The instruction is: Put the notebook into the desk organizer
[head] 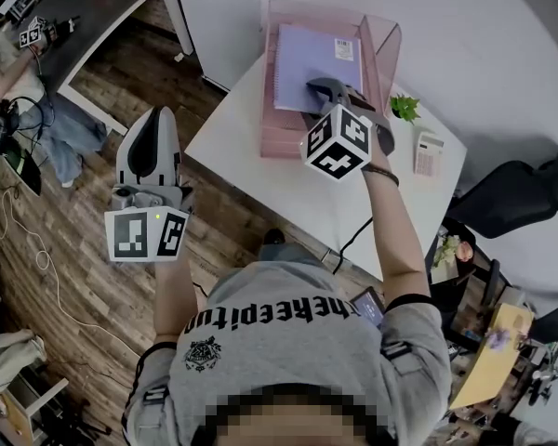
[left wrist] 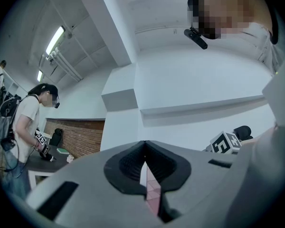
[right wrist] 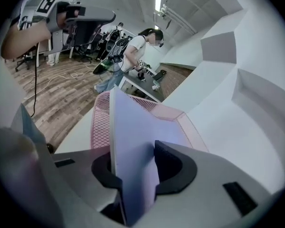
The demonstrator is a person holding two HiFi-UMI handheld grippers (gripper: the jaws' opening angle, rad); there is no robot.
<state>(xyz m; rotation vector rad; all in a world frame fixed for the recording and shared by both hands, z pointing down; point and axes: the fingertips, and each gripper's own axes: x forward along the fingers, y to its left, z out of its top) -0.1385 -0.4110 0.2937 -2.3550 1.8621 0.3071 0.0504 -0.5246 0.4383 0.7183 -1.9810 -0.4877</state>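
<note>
Counts: one notebook point(head: 316, 68), one desk organizer point(head: 277, 128), two hand-held grippers, two marker cubes, one small potted plant point(head: 405, 108), one calculator point(head: 429, 153).
Notebook: flat and rectangular, with a lilac cover and a white sticker near one corner. It sits inside the organizer's wider compartment and leans against the back.
Desk organizer: pink, and its side wall reads as fine wire mesh from the right gripper view. It is box-shaped with upright dividers and stands at the far edge of the table.
Right gripper point(head: 330, 89): its claw reaches into the organizer at the notebook's near edge. The dark ribbed pads are parted, and the notebook stands slanted in the gap, loose rather than pinched.
Left gripper point(head: 152, 119): clenched with nothing in it, its pads meeting in a thin seam. It is held off to the side over the floor, well apart from the table.
Marker cubes: white with black square patterns, one on each gripper.
Table point(head: 288, 193): white, smooth and matte. The plant and calculator are near its right corner.
Floor point(head: 93, 277): wood planks with loose cables trailing across them.
Room: white walls, a strip of brick point(left wrist: 76, 134) low down, and long ceiling lights point(left wrist: 54, 39). A second person point(right wrist: 133, 51) stands at a dark desk point(head: 102, 12).
</note>
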